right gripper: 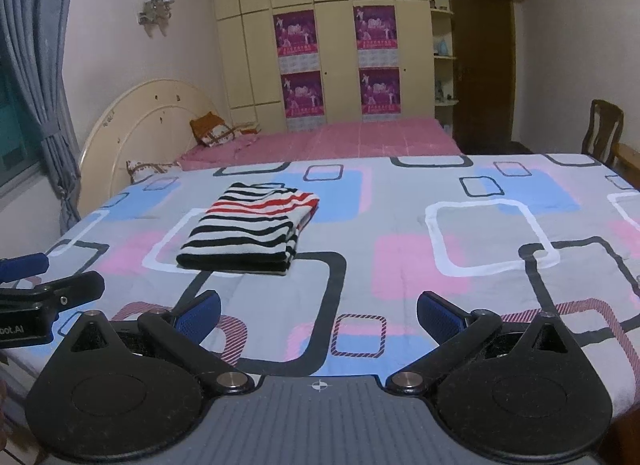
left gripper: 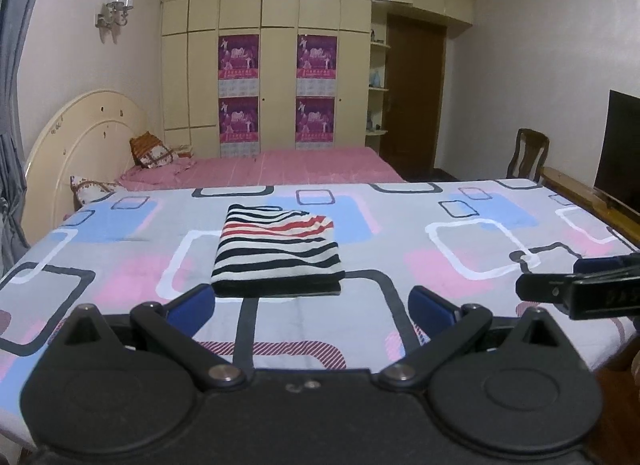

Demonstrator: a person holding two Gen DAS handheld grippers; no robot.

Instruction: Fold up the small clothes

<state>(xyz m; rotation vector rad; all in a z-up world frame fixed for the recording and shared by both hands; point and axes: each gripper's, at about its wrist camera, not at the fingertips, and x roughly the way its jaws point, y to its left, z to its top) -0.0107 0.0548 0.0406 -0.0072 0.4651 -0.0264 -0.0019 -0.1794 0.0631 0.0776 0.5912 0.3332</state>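
Bedroom w/ cream wardrobe wall [left gripper: 280, 65] and a pink-sheeted bed [left gripper: 300, 165] at the back; up front, a wide bed spread w/ a grey quilt printed in pink, blue and black rounded squares [right gripper: 400, 265].

Task item: small black-white-red striped knit garment [left gripper: 276, 251], lying on the quilt as a neat rectangular packet, several layers thick at its near edge. In the right wrist view it sits left of centre [right gripper: 250, 225], edges roughly squared, top layer w/ red stripes a bit rumpled at the far corner.

Left gripper [left gripper: 308, 309]: blue-padded fingers spread wide, nothing between them, hovering just short of the packet's near edge. Right gripper [right gripper: 318, 315]: also released, fingers apart, empty, over bare quilt to the packet's right, apart from it.

Step, by my read: folding looks done or nearly so; both tools are off the cloth. Next move prob. either a final smoothing press on the rumpled far corner, or pinch the near edge w/ both and shift the packet aside. No other garment in view.
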